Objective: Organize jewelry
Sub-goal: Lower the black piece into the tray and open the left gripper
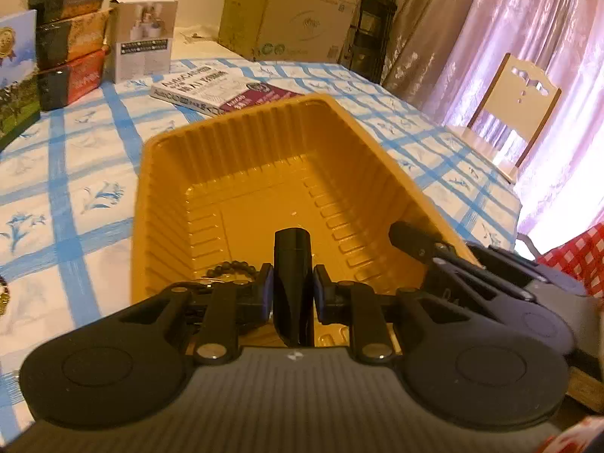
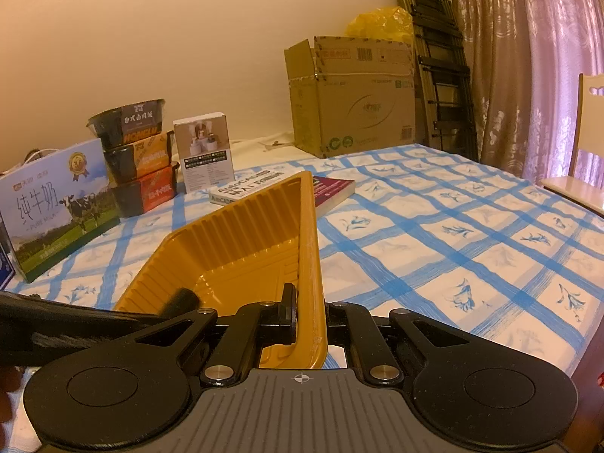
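A yellow plastic tray (image 1: 234, 173) stands on the blue-checked tablecloth. My left gripper (image 1: 292, 294) is shut on a black cylindrical case (image 1: 292, 260) and holds it over the tray's near end. A black bead bracelet (image 1: 230, 266) lies in the tray by my left finger. My right gripper (image 2: 311, 321) is shut on the tray's right wall (image 2: 311, 256). The tray (image 2: 234, 241) looks tilted in the right wrist view. The black case (image 2: 181, 302) shows there at the left. The right gripper also shows in the left wrist view at the tray's right rim.
A book (image 1: 222, 90) lies behind the tray. Stacked food bowls (image 1: 71, 37), a small white box (image 1: 145, 34), a milk carton (image 2: 56, 207) and a cardboard box (image 2: 355, 102) stand at the back. A gold item (image 1: 3, 294) lies at the left edge. A chair (image 1: 517, 105) stands at the right.
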`<state>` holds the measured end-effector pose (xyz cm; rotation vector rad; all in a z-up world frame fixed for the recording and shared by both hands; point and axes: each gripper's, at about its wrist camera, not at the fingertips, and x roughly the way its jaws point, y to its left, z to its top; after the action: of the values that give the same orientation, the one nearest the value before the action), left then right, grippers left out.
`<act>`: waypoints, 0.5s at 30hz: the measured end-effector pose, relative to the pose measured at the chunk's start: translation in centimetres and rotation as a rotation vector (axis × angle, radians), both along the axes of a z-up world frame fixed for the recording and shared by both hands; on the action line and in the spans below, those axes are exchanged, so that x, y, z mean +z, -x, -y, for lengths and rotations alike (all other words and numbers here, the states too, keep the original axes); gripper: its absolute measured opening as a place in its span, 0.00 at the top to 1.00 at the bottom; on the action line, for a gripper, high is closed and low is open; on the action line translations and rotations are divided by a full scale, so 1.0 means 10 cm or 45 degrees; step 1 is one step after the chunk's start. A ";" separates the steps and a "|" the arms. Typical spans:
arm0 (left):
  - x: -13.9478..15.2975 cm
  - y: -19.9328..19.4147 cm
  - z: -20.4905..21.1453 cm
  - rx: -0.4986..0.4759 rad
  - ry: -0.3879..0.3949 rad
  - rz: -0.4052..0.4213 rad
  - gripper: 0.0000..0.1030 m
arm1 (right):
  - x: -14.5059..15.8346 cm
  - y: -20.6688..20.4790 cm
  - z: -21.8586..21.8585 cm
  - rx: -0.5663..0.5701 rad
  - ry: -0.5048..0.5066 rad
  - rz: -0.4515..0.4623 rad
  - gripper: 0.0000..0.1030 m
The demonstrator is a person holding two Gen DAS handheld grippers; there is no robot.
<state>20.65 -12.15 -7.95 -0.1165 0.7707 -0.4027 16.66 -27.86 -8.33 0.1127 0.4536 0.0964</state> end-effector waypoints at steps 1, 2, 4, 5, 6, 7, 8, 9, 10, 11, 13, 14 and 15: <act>-0.03 -0.02 0.02 -0.003 0.004 -0.009 0.81 | 0.00 0.00 0.00 0.000 0.000 0.001 0.94; -0.06 -0.04 0.04 -0.009 0.013 -0.020 0.81 | 0.00 0.00 0.00 0.000 -0.001 0.000 0.94; -0.10 -0.05 0.06 -0.016 0.033 -0.042 0.81 | 0.00 0.00 0.00 -0.001 -0.004 -0.002 0.94; -0.11 -0.06 0.07 -0.021 0.044 -0.049 0.81 | 0.00 0.00 0.00 -0.001 -0.006 -0.003 0.94; -0.12 -0.07 0.07 -0.019 0.052 -0.053 0.81 | 0.00 0.00 0.00 -0.002 -0.007 -0.003 0.94; -0.13 -0.07 0.08 -0.017 0.055 -0.059 0.82 | 0.00 0.00 0.00 -0.002 -0.007 -0.003 0.94; -0.13 -0.08 0.08 -0.015 0.056 -0.059 0.82 | 0.00 0.00 0.00 -0.002 -0.006 -0.003 0.94; -0.12 -0.08 0.07 -0.003 0.059 -0.055 0.82 | 0.00 -0.01 0.00 -0.003 -0.005 -0.007 0.94; -0.11 -0.08 0.05 -0.001 0.068 -0.052 0.81 | 0.00 -0.01 0.01 -0.003 -0.007 -0.004 0.94; -0.10 -0.08 0.04 -0.001 0.076 -0.051 0.80 | -0.01 -0.01 0.01 -0.003 -0.008 -0.007 0.94; -0.05 -0.07 0.02 0.008 0.082 -0.041 0.79 | -0.01 0.00 0.01 -0.003 -0.008 -0.007 0.94; -0.01 -0.06 0.00 0.011 0.086 -0.031 0.78 | -0.01 0.00 0.01 -0.002 -0.009 -0.006 0.94; 0.03 -0.04 -0.03 0.017 0.093 -0.018 0.77 | -0.01 0.00 0.01 -0.003 -0.007 -0.007 0.94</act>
<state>21.04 -11.84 -7.68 -0.1929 0.7692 -0.4175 16.70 -27.93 -8.42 0.1191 0.4584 0.0954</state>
